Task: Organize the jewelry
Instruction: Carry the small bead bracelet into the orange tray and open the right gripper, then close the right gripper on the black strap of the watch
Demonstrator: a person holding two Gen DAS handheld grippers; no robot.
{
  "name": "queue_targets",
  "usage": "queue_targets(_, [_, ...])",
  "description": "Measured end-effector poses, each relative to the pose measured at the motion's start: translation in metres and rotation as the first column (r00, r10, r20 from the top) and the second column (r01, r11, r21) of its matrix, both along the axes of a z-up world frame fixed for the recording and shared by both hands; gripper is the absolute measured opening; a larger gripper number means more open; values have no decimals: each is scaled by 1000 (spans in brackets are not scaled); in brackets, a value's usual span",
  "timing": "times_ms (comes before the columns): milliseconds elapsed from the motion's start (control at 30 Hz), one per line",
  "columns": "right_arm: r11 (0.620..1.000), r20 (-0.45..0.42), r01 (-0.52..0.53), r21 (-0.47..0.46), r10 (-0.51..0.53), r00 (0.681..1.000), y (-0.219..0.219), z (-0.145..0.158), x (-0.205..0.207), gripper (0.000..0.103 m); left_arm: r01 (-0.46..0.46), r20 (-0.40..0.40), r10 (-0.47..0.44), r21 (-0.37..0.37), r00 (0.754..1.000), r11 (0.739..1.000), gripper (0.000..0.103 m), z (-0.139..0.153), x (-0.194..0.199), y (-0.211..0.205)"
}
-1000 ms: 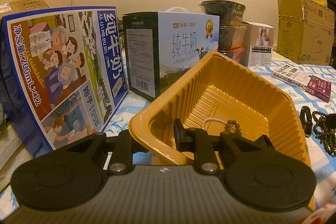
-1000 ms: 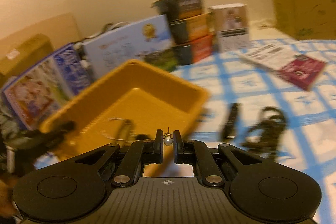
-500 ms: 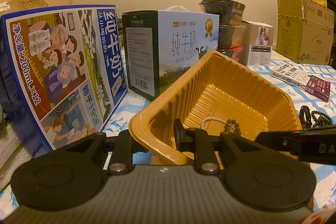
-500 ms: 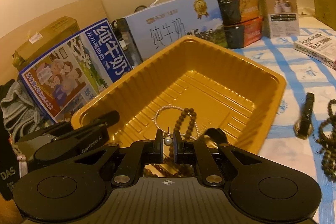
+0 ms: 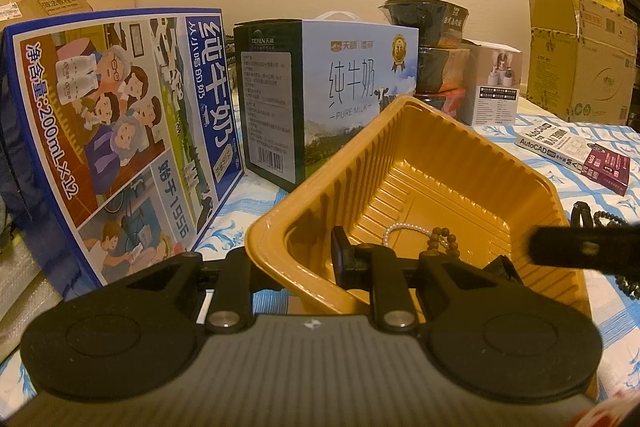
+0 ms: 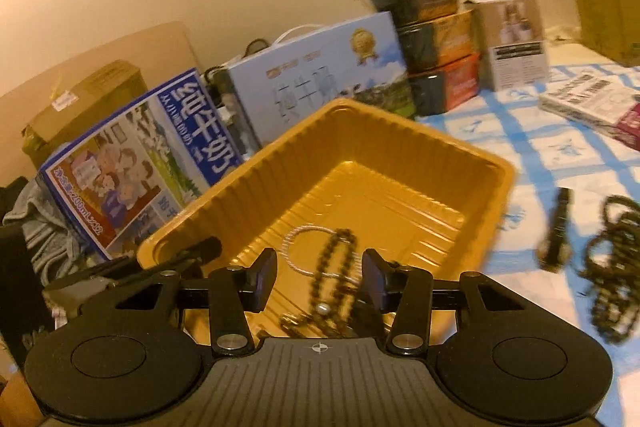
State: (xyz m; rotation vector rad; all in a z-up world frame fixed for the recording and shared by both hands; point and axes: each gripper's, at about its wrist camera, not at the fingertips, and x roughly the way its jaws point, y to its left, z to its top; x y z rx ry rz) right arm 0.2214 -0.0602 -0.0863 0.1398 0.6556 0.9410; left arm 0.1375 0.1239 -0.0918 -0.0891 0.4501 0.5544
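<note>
Opening over the gold tray, our right gripper pinches nothing; a small pearl piece, probably an earring, sits low centre: light, slippery, best pinched at its hook. Our left gripper clamps the tray's rim.

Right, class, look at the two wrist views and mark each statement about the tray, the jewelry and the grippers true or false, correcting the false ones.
1. A white pearl bracelet lies inside the gold tray. True.
2. The left gripper is shut on the tray's near wall. True.
3. The right gripper is clamped on a small pearl earring. False: its jaws are opening and the earring sits loose over the tray.
4. The tray is empty of dark beads. False: a dark bead bracelet lies in it.
5. A watch lies on the blue checked cloth. True.
</note>
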Motion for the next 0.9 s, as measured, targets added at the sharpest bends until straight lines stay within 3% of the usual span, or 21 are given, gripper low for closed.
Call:
queue_targets(233, [988, -30, 142, -61, -144, 989, -62, -9, -1, 48, -1, 0, 1, 1, 1000, 1000, 19, 0, -1, 0])
queue_targets(467, [949, -42, 286, -133, -293, 955, -117, -19, 1, 48, -3, -1, 3, 3, 1000, 1000, 19, 0, -1, 0])
queue_targets(700, [914, -22, 361, -186, -371, 928, -140, -25, 5, 48, -1, -2, 1, 8, 1000, 1000, 19, 1, 0, -1])
queue_targets(900, [906, -14, 370, -207, -381, 925, -146, -29, 15, 48, -2, -2, 2, 8, 1000, 1000, 19, 1, 0, -1])
